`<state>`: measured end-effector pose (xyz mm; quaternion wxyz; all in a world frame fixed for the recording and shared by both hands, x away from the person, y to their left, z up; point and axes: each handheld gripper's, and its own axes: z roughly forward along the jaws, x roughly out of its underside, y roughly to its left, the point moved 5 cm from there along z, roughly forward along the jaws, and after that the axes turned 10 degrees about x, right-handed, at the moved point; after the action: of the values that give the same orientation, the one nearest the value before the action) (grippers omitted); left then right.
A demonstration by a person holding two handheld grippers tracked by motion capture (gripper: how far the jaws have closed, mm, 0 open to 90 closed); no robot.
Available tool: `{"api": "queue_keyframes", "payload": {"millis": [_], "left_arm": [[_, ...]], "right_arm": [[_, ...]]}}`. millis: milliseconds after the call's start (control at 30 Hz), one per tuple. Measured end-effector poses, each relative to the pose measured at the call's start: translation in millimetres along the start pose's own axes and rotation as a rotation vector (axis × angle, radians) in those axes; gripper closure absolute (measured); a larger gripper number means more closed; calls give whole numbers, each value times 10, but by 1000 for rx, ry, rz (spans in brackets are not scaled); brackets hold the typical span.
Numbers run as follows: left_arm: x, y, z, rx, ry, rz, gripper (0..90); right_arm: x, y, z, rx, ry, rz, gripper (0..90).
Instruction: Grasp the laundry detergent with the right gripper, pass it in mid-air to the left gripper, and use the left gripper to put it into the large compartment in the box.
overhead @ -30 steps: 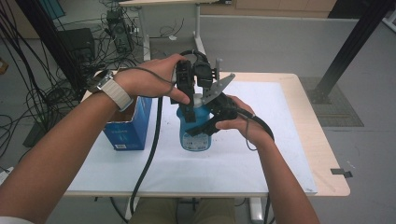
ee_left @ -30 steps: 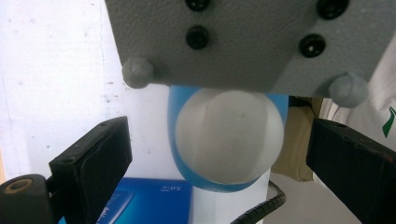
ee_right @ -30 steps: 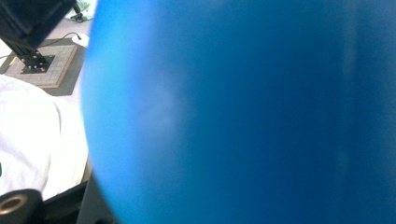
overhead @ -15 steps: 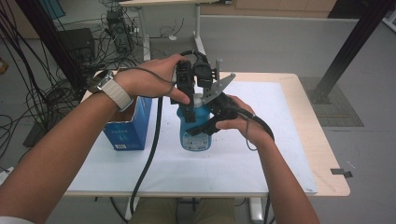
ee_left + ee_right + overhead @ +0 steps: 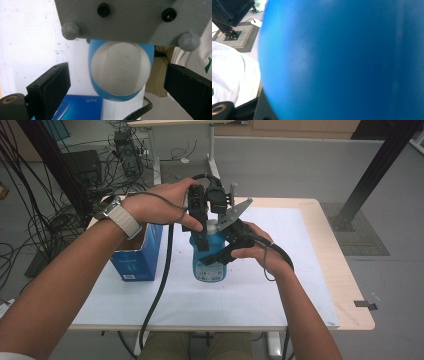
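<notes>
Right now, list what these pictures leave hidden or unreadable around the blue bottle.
- High view: the blue bottle's label print is too small to read, and the right gripper covers its neck.
- Left gripper view: a grey plate hides the far rim of the white cap.
- Right gripper view: the bottle sits so close that it blurs, hiding whatever lies behind it.
- High view: the left arm cuts off the blue box.

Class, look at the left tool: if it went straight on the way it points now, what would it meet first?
Probably the bottle's white cap, which sits between the left tool's open jaws, straight ahead below the grey plate. Depth is hard to judge.
</notes>
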<state>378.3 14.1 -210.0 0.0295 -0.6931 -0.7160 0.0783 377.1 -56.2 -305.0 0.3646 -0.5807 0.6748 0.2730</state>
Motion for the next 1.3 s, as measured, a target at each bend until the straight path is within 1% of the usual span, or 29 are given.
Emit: {"api": "queue_keyframes", "payload": {"millis": [1300], "left_arm": [[10, 3, 7, 0, -5, 2, 75]], "right_arm": [[3, -21, -1, -1, -9, 7, 434]]}}
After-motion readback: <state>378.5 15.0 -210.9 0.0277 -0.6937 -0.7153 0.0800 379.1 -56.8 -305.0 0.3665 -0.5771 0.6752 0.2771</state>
